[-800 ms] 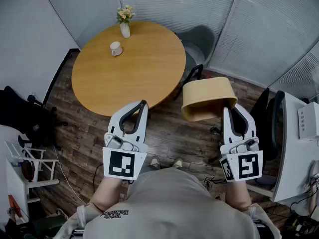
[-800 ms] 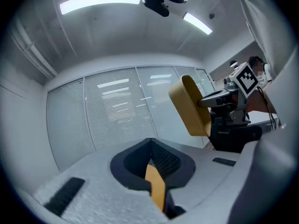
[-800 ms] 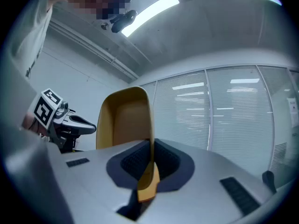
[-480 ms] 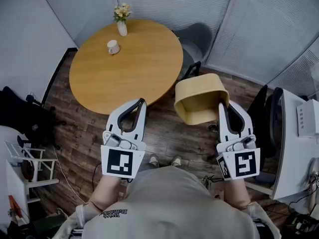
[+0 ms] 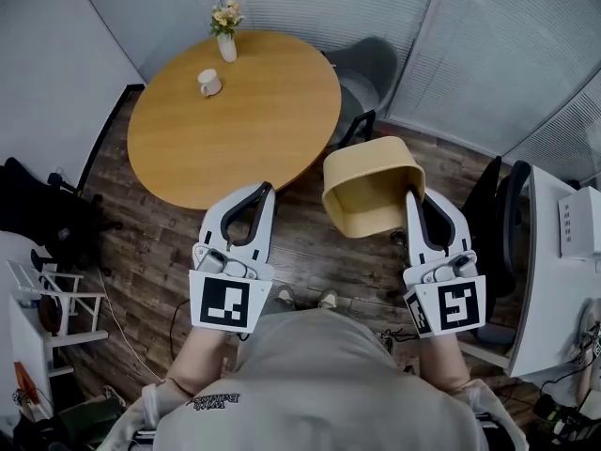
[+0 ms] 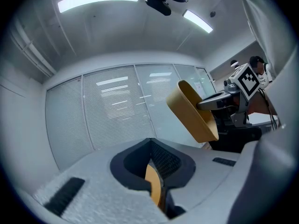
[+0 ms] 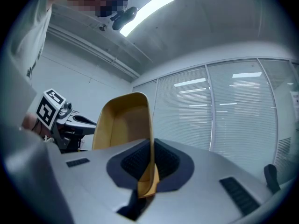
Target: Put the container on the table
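Head view first: the right gripper (image 5: 414,198) is clamped on the wall of a tan, tub-shaped plastic container (image 5: 371,191), so it's up in the air just off the near-right edge of the round wooden table (image 5: 254,130), over the dark plank floor and not on the tabletop; its open side tips back toward the person; the left gripper (image 5: 264,192) hangs just off the table's near edge with its jaws pulled together and nothing held; on the table's far side sit a small white mug (image 5: 208,82) and a white vase of flowers (image 5: 226,43), well apart from the container. Left gripper view: jaws drawn in to a narrow slit with a tan sliver showing in it, can't tell what that is; the container floats up and to the right. Right gripper view: both jaws pinch the container's thin wall, which runs upright between them.
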`<act>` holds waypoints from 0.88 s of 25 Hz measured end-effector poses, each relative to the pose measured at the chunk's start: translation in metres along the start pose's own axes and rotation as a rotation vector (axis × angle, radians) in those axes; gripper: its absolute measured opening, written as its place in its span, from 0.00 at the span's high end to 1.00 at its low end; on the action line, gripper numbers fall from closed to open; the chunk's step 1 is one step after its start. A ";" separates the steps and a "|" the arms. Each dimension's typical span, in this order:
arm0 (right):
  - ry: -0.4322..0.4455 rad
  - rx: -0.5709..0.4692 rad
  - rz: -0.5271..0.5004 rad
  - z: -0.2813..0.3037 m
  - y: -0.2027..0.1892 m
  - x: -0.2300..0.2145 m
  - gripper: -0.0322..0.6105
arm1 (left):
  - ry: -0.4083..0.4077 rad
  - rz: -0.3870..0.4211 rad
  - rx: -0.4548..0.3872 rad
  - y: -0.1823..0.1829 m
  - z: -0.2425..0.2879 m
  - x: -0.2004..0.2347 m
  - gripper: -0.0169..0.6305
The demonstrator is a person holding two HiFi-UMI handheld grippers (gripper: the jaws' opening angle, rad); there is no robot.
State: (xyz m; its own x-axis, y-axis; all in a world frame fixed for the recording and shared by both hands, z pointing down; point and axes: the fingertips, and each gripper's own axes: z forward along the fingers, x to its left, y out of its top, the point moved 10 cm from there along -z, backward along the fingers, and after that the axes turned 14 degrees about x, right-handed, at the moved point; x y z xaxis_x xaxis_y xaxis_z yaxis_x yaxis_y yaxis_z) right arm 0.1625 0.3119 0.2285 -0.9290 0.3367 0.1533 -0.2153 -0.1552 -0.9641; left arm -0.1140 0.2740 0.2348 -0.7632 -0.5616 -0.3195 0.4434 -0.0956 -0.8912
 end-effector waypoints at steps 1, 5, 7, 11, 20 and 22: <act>0.002 -0.002 0.002 -0.001 -0.001 -0.002 0.90 | 0.002 0.001 0.001 0.000 0.001 -0.002 0.94; 0.017 -0.005 0.005 -0.006 -0.007 -0.013 0.90 | 0.011 0.001 0.004 0.005 0.005 -0.016 0.94; 0.027 -0.007 0.003 -0.008 -0.010 -0.018 0.90 | 0.016 -0.002 0.004 0.007 0.006 -0.023 0.94; 0.044 -0.016 0.002 -0.011 -0.016 -0.030 0.90 | 0.031 -0.002 0.020 0.009 0.008 -0.037 0.94; 0.077 -0.032 0.004 -0.017 -0.024 -0.043 0.90 | 0.056 0.017 0.033 0.016 0.007 -0.056 0.94; 0.077 -0.039 0.007 -0.018 -0.023 -0.045 0.90 | 0.064 0.024 0.030 0.018 0.006 -0.056 0.94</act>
State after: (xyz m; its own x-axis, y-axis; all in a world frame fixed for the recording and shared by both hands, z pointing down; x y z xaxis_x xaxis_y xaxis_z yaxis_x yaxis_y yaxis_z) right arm 0.2146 0.3173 0.2402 -0.9043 0.4061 0.1314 -0.1959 -0.1215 -0.9731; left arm -0.0607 0.2984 0.2382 -0.7801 -0.5106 -0.3617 0.4755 -0.1080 -0.8731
